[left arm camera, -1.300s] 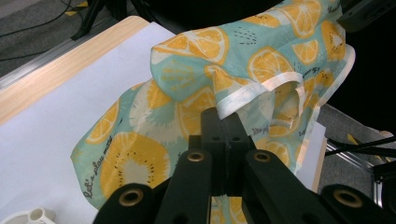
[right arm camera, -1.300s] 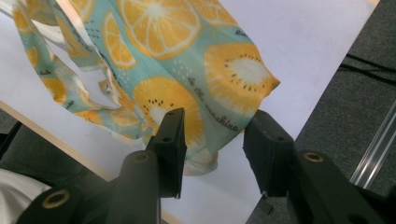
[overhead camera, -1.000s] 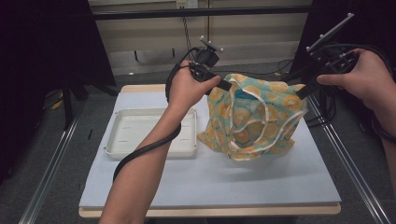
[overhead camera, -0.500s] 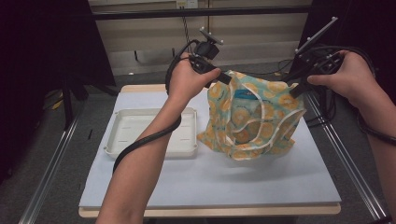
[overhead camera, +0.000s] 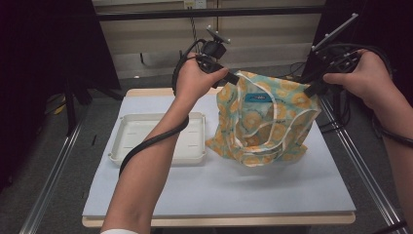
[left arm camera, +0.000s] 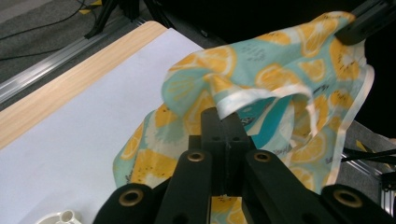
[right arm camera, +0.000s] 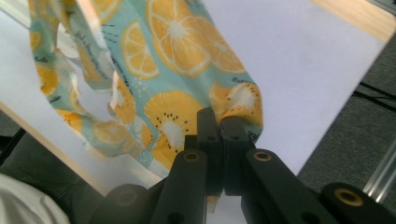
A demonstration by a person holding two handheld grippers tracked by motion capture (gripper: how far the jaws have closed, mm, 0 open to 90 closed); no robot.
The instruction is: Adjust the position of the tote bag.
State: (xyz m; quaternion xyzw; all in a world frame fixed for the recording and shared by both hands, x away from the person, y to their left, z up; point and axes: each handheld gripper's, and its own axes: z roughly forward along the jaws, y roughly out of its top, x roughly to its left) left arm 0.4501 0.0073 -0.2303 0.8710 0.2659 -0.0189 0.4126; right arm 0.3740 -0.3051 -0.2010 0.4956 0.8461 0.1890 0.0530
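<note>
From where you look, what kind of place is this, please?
Probably a lab or recording workstation, not a home: a white-topped table framed by metal rails, cabled handheld grippers, and a fruit-print bag beside a white tray.

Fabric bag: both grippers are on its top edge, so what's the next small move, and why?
Probably draw the grippers apart a little. The left gripper and right gripper each pinch the fabric bag, but its mouth sags and its bottom still rests crumpled on the table.

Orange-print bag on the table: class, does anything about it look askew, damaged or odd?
No damage shows. The bag hangs crumpled between the left gripper and right gripper, both shut on its top edge; its bottom sags onto the white mat.
</note>
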